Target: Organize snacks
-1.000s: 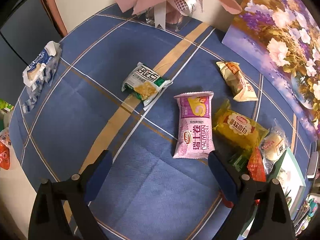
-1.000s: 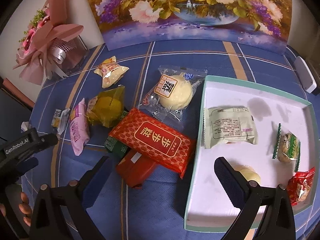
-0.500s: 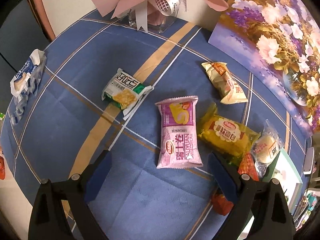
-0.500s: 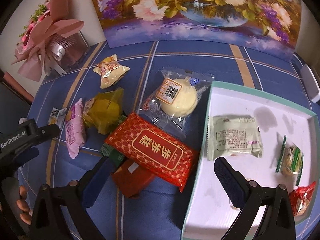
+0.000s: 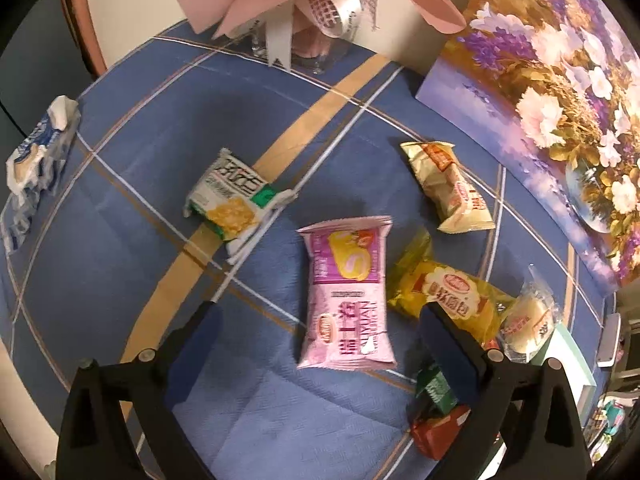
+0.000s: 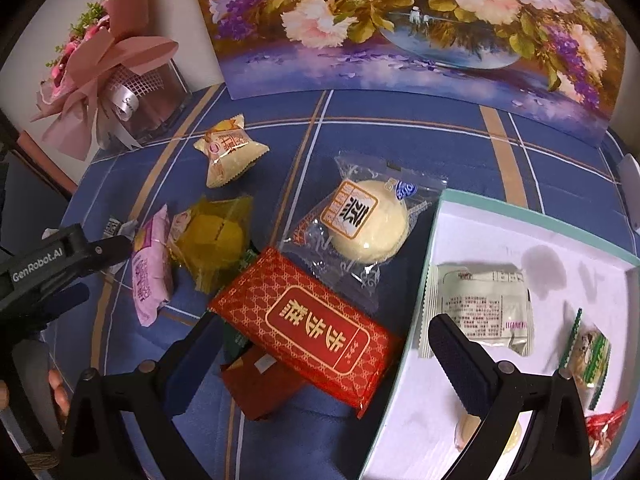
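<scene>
My left gripper is open and empty, its fingers on either side of a pink swiss-roll packet on the blue cloth. Around it lie a green-white cracker packet, a yellow bread packet and a cream packet. My right gripper is open and empty above a red patterned packet. A clear-wrapped round bun lies beyond it. The teal-rimmed white box on the right holds a pale green packet and several small snacks.
A flower painting leans on the back wall. A pink bouquet in a clear vase stands at the back left. A blue-white wrapper lies at the table's left edge. A dark red packet lies under the red one.
My left gripper has moved forward and right, so the pink packet now lies between its fingers. My right gripper has moved closer to the red packet.
</scene>
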Demonstrator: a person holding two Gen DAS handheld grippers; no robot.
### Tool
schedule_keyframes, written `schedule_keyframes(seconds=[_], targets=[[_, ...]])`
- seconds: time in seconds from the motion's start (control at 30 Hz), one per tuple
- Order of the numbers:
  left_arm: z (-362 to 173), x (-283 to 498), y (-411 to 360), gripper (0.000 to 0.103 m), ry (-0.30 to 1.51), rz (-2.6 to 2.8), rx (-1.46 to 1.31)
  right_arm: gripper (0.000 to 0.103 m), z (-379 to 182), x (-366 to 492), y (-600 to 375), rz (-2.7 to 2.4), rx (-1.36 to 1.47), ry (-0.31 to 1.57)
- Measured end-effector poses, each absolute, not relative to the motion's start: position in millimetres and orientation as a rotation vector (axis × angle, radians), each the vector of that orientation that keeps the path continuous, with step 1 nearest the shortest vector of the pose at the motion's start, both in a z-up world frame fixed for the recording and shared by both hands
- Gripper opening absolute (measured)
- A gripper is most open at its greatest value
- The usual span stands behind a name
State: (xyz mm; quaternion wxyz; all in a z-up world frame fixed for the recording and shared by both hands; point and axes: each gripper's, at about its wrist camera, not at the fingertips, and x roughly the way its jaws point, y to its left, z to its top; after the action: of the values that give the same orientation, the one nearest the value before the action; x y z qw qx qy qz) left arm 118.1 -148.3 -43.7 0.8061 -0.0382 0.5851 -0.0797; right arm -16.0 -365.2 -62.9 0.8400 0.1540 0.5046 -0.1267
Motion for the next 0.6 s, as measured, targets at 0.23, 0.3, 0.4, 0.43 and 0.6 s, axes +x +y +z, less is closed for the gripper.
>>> schedule_keyframes(seconds=[0.23,0.3,0.4,0.43,0.6], targets=[[-44.9,117.6,-160.7,0.099,1.236,-0.199,-0.003,0.103,-66.1,-10.5,-369.6,-0.219,0.325,1.074],[-46.0,117.0,-166.1,0.099,1.218,-0.199,0.037,0.103,-67.7,-8.9,-371.6,-0.217,0.326,1.076],[-50.6,116.6,-170.2,0.099,1.219,-0.211,0.054,0.101,-71.5,-5.9,-376.7,-0.197,0.356,1.080],[-52.3,117.1,-170.5,0.099,1.221,-0.216,0.046,0.100,-72.6,-4.7,-377.6,-0.185,0.365,1.082],[-59.9,122.8,-167.9,0.097,1.241,-0.225,-0.001,0.098,-72.1,1.3,-373.6,-0.140,0.336,1.083]])
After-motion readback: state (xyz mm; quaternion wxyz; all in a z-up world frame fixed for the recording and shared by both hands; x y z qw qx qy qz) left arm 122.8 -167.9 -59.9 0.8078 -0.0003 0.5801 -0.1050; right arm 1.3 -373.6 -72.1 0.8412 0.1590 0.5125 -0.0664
